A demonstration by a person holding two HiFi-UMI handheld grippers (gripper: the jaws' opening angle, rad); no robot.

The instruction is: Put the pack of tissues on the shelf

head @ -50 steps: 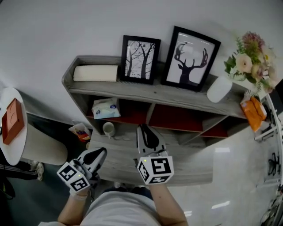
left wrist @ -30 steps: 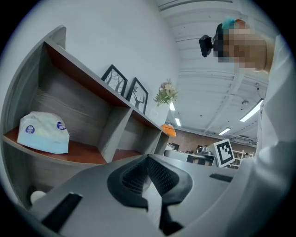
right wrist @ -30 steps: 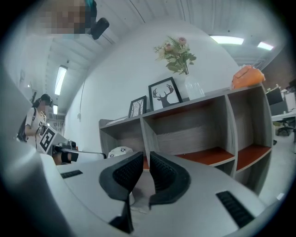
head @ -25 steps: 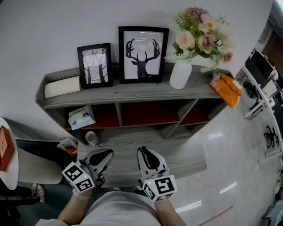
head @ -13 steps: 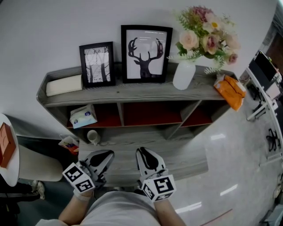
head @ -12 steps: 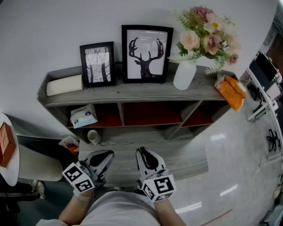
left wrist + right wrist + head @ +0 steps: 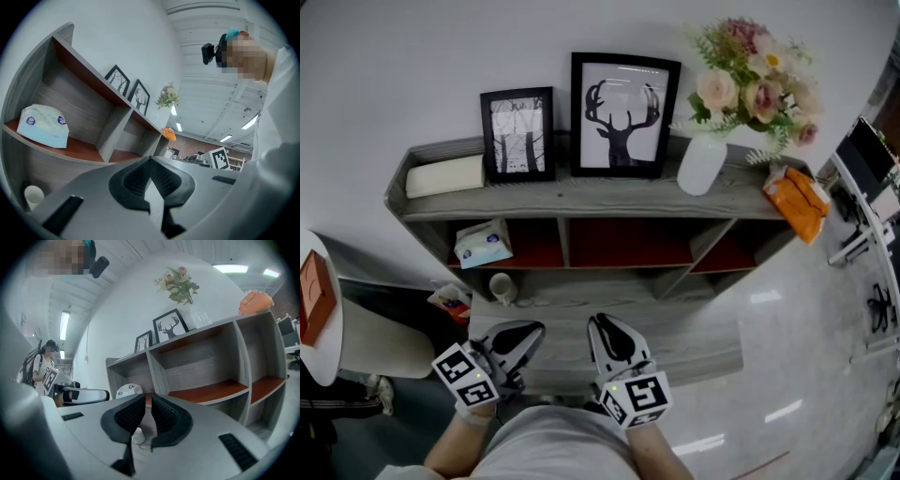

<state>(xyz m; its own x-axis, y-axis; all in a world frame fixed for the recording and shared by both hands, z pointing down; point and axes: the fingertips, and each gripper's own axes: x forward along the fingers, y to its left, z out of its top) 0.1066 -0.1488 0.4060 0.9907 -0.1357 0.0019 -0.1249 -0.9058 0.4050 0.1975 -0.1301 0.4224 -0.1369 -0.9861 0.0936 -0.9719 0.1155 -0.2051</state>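
My left gripper [image 7: 150, 160] is closed tip to tip and my right gripper [image 7: 146, 397] stands a slit apart, both empty, while the pack of tissues [image 7: 483, 244] lies in the shelf's [image 7: 609, 198] left compartment, its long axis roughly along the shelf front.

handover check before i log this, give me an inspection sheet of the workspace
surface: grey shelf unit with red-lined compartments, standing against a white wall
job's things: pack of tissues lies in the left compartment
clutter: cream box, tree picture, deer picture, vase of flowers and orange bag on top; cup on the lower board
grippers: left claw shut, nothing in it; right claw a narrow gap apart, nothing in it; both short of the shelf
cables: nothing seen
surroundings: glossy floor; colourful packet low at the shelf's left end
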